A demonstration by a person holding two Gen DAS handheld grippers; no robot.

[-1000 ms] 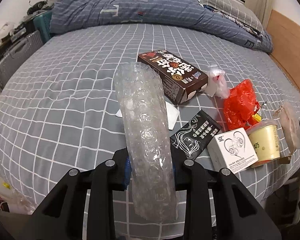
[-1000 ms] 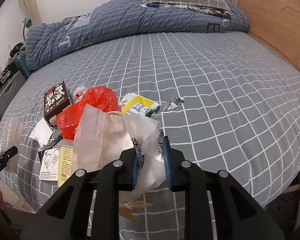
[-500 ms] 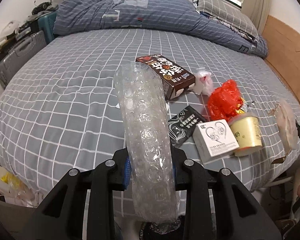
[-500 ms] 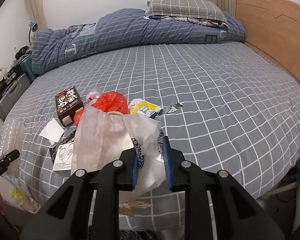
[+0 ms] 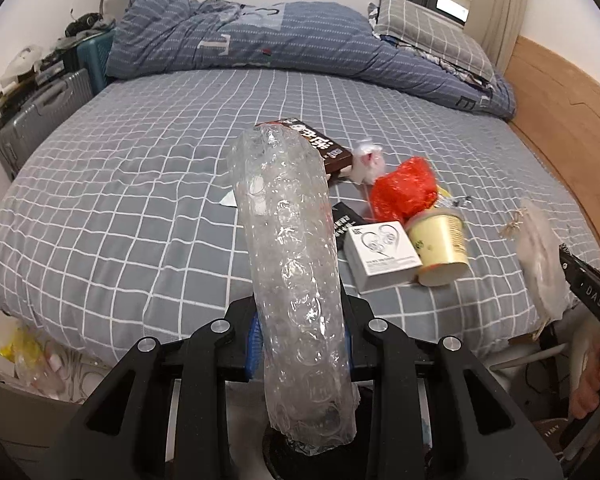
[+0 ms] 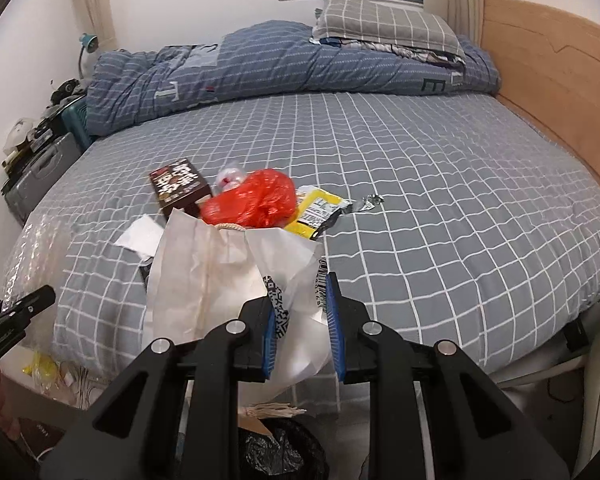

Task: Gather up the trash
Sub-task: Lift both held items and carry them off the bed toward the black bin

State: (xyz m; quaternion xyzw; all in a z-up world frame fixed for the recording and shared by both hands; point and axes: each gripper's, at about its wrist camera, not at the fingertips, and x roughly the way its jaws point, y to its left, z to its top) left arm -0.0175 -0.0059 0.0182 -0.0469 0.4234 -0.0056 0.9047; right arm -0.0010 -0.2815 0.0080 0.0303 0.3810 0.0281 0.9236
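Note:
My left gripper (image 5: 300, 344) is shut on a long roll of clear bubble wrap (image 5: 292, 264), held off the bed's near edge; its lower end hangs over a black bin opening (image 5: 296, 456). My right gripper (image 6: 302, 320) is shut on a white paper bag (image 6: 204, 276) with string handles, above a black bin bag (image 6: 280, 452). On the grey checked bed (image 5: 120, 200) lie a brown carton (image 5: 324, 148), a red plastic bag (image 5: 404, 188), a white earphone box (image 5: 384, 254), a yellow cup (image 5: 440, 244) and a yellow wrapper (image 6: 320, 210).
A folded blue duvet (image 6: 260, 68) and a pillow (image 6: 384, 24) lie at the bed's far end. A wooden headboard (image 6: 560, 80) runs along the right. A suitcase (image 5: 36, 120) stands left of the bed. Yellow bags (image 5: 24, 348) lie on the floor.
Both grippers have drawn back from the bed and risen, each with its load. The bed's near edge, the floor and the black bin now show below them.

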